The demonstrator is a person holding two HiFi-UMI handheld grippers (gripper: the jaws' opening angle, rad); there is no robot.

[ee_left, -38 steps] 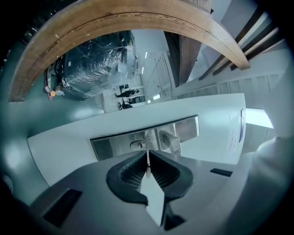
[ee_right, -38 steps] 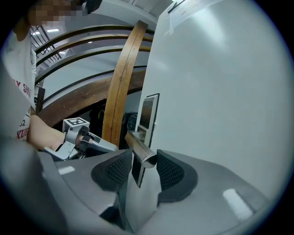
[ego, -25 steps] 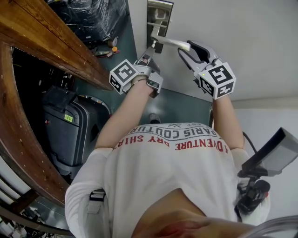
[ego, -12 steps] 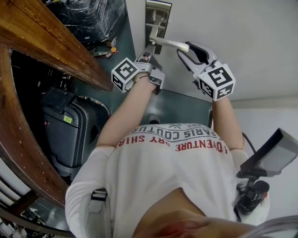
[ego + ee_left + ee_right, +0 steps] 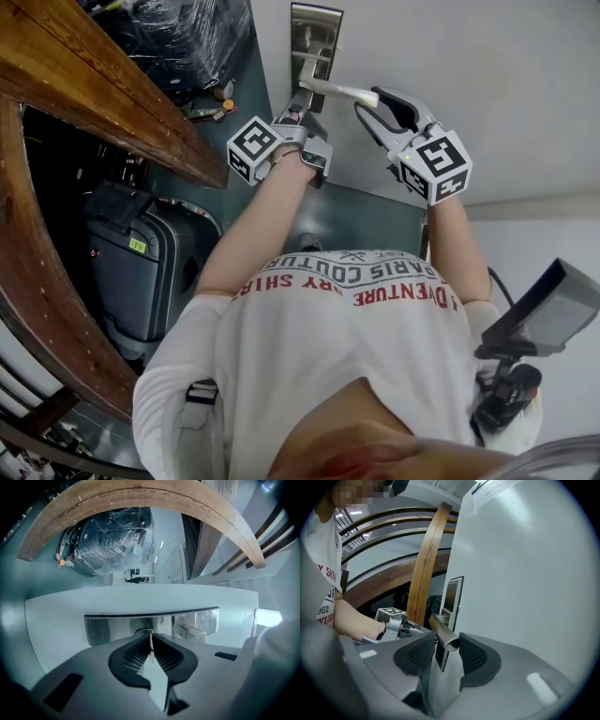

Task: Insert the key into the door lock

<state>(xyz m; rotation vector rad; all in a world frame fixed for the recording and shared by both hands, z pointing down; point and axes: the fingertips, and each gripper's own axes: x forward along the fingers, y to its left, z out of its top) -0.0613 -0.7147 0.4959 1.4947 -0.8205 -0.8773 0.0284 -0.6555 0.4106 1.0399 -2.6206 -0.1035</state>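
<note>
A metal lock plate (image 5: 315,33) sits on the white door (image 5: 487,84), with a lever handle (image 5: 337,90) sticking out from it. My left gripper (image 5: 302,101) is shut on a thin key (image 5: 151,652), held edge-on and pointing at the plate (image 5: 108,629). The key's tip is right at the keyhole (image 5: 146,631); whether it is inside I cannot tell. My right gripper (image 5: 378,101) is at the free end of the handle. In the right gripper view, the handle's end (image 5: 446,638) fills the gap between the right gripper's (image 5: 443,652) pads.
A curved wooden rail (image 5: 84,84) runs along the left. Below it stands a dark suitcase (image 5: 141,262). A plastic-wrapped black bundle (image 5: 178,33) lies on the floor near the door. A tilted screen on a stand (image 5: 539,314) is at the right.
The left gripper with the key has edged slightly closer to the lock plate. The right gripper stays on the handle's end.
</note>
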